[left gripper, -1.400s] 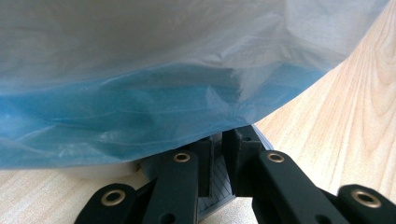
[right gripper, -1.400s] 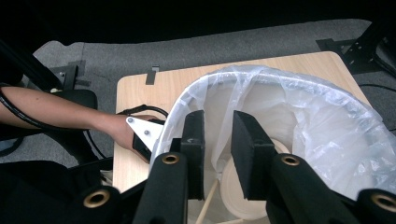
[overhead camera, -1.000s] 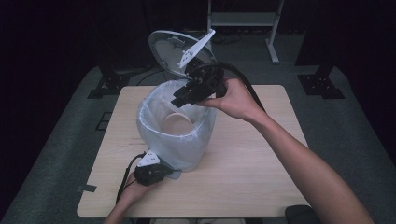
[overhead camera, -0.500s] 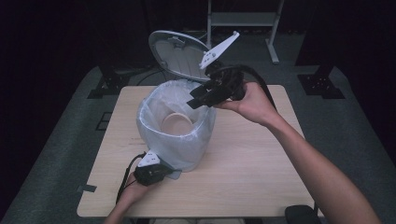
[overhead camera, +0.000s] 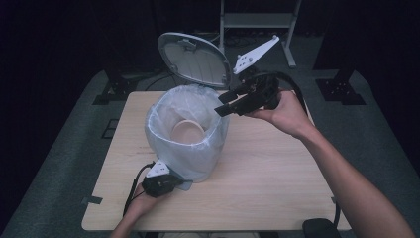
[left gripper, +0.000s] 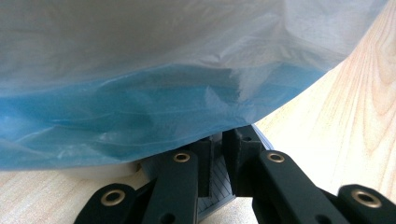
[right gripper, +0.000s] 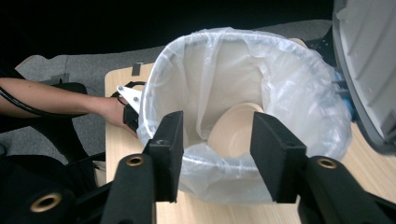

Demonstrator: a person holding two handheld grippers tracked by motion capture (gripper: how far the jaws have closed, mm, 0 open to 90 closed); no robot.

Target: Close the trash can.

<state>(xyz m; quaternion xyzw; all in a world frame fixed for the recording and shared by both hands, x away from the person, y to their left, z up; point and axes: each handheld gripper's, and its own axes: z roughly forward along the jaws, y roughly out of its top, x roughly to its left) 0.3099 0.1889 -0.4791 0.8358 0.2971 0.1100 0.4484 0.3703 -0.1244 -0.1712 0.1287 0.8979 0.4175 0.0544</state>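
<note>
A bin lined with a clear plastic bag stands on the wooden table, its grey lid raised behind it. A beige bowl lies inside the bag, also seen in the right gripper view. My right gripper hovers just past the bin's right rim, open and holding nothing. My left gripper is low at the bin's front base. Its jaws are shut on the grey pedal under the blue-tinted bag.
A metal stand and dark floor lie beyond the far table edge. Black equipment feet sit to the right of the table. A person's left forearm reaches in at the bin's base.
My right gripper has pulled back from over the bin's opening toward the right, still open. The bowl stays in the bag, and the left gripper has not moved.
</note>
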